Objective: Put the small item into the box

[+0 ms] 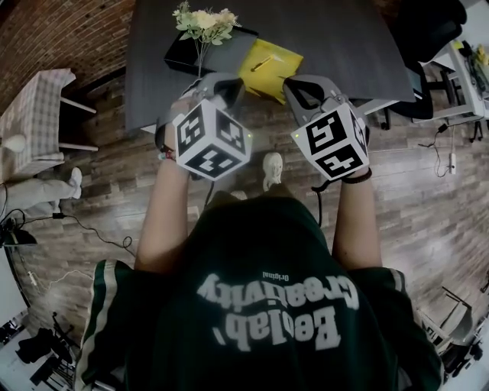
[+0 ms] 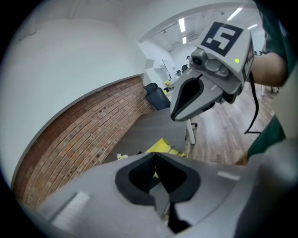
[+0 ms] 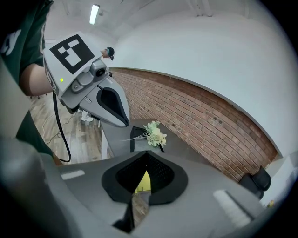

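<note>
A dark grey table [image 1: 328,38] stands ahead of me. On it lie a black box [image 1: 187,52], a yellow packet [image 1: 269,67] beside it, and a sprig of pale flowers [image 1: 205,23] over the box. My left gripper [image 1: 221,85] and right gripper [image 1: 304,88] are held side by side above the table's near edge, both shut and empty. In the left gripper view the shut jaw tips [image 2: 156,154] point at the yellow packet [image 2: 164,146]. The right gripper view has its jaw tips [image 3: 148,153] below the box [image 3: 138,134] and flowers [image 3: 155,134].
A brick wall [image 1: 69,30] runs along the left. A small table with a checked cloth [image 1: 34,103] stands at the left, and a black office chair [image 1: 428,99] at the right end of the table. Cables [image 1: 84,229] trail over the wooden floor.
</note>
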The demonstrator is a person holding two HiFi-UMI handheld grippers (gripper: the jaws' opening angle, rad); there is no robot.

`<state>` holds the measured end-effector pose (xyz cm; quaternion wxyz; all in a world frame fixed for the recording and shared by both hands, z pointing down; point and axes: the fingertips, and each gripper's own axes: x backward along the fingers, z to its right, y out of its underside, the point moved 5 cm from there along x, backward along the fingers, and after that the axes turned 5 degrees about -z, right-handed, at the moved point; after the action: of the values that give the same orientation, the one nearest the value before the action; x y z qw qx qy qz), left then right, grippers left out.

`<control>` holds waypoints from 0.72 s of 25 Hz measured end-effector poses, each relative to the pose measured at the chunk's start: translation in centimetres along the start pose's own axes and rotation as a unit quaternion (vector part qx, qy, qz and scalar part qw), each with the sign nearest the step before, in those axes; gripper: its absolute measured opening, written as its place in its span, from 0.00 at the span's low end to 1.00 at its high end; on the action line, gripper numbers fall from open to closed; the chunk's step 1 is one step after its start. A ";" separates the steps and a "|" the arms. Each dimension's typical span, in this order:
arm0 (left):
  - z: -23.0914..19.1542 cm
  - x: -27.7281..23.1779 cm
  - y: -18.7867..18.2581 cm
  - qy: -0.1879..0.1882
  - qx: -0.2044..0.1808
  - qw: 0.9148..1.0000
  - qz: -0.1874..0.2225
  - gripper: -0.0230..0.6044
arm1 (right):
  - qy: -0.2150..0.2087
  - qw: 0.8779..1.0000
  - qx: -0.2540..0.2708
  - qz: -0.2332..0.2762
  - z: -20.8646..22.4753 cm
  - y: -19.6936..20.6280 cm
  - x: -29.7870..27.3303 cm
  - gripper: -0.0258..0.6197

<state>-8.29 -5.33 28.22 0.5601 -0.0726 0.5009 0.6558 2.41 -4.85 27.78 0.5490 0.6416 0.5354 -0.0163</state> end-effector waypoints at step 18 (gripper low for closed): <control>5.4 7.0 4.8 0.015 -0.012 1.000 0.014 0.04 | 0.026 1.000 0.007 -0.002 -9.7 -1.6 4.9 0.05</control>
<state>-12.15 3.86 28.99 0.5420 -0.0820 0.5027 0.6684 -2.18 5.13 27.54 0.5303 0.6447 0.5506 -0.0041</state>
